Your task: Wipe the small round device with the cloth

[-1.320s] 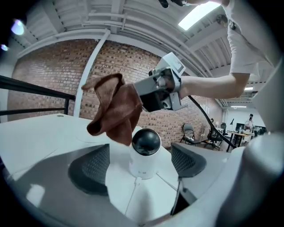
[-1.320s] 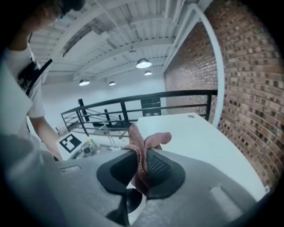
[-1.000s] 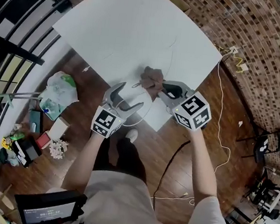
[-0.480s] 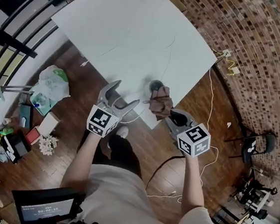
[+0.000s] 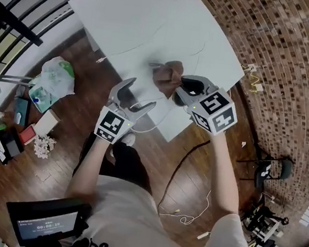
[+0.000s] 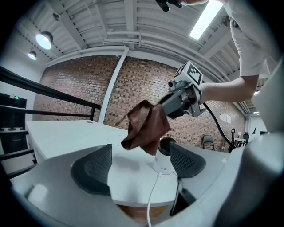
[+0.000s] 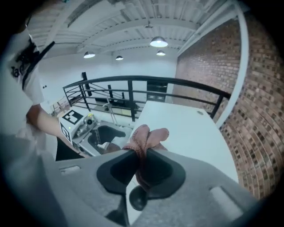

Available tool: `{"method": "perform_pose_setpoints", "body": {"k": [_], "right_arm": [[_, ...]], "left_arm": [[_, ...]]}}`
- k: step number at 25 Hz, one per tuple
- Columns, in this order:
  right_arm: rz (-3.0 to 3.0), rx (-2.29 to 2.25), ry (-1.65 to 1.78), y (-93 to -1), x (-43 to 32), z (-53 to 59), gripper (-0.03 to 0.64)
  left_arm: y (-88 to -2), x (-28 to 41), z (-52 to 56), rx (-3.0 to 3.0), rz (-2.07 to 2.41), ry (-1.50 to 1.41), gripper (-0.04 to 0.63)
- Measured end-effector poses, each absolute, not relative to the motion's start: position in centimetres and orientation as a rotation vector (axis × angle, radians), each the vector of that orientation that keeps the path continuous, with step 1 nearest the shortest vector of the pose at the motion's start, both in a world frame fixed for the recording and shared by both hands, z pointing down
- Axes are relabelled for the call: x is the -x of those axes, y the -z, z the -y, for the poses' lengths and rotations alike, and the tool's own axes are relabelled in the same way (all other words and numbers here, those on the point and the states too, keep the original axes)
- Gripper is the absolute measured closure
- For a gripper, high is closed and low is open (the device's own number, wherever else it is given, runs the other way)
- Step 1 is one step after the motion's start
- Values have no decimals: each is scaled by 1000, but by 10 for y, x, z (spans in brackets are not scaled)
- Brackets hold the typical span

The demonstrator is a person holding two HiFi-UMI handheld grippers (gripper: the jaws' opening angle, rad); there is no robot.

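Observation:
The small round device [image 6: 164, 156], a white base with a black top, stands near the table's front edge, and a white cable [image 6: 152, 195] runs from it toward me. My right gripper [image 5: 185, 89] is shut on the brown cloth [image 5: 168, 75], which hangs bunched just above and left of the device [image 7: 137, 198]. In the head view the right gripper and cloth hide most of the device. My left gripper [image 5: 139, 98] is open and holds nothing, at the table edge just short of the device, which shows between its jaws [image 6: 142, 162].
The white table [image 5: 155, 20] stretches away beyond the device. A brick wall [image 5: 274, 45] lies to the right and a black railing [image 5: 22, 22] to the left. A plastic bag [image 5: 53, 84] and boxes [image 5: 8, 142] sit on the wooden floor at left, a chair [image 5: 271, 169] at right.
The right gripper has carried the cloth from near the table's front edge back up over the device. The left gripper stays open in about the same place.

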State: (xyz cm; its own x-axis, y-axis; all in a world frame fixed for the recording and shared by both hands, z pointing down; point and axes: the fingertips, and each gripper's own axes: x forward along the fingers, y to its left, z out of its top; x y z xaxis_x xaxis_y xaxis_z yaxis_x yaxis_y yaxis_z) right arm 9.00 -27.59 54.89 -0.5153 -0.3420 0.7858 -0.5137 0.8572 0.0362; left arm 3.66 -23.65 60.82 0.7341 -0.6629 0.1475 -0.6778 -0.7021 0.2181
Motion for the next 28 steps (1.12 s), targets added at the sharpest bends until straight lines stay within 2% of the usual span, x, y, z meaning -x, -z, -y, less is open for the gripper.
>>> {"method": "perform_pose_setpoints", "body": {"k": [5, 11, 16, 24, 28], "right_arm": [[2010, -420, -228, -605, -82, 239, 578], [1851, -395, -114, -629, -112, 174, 578], [1878, -547, -261, -627, -134, 157, 577], [1916, -528, 69, -587, -62, 247, 577], [1771, -331, 3, -613, -54, 299, 577]], "left_arm": [[-615, -19, 242, -2625, 1101, -90, 160], [-623, 2, 252, -2571, 1133, -100, 176], [-627, 6, 256, -2563, 1120, -98, 179], [-626, 31, 269, -2549, 1140, -88, 179], [-628, 47, 277, -2524, 1153, -76, 179]]}}
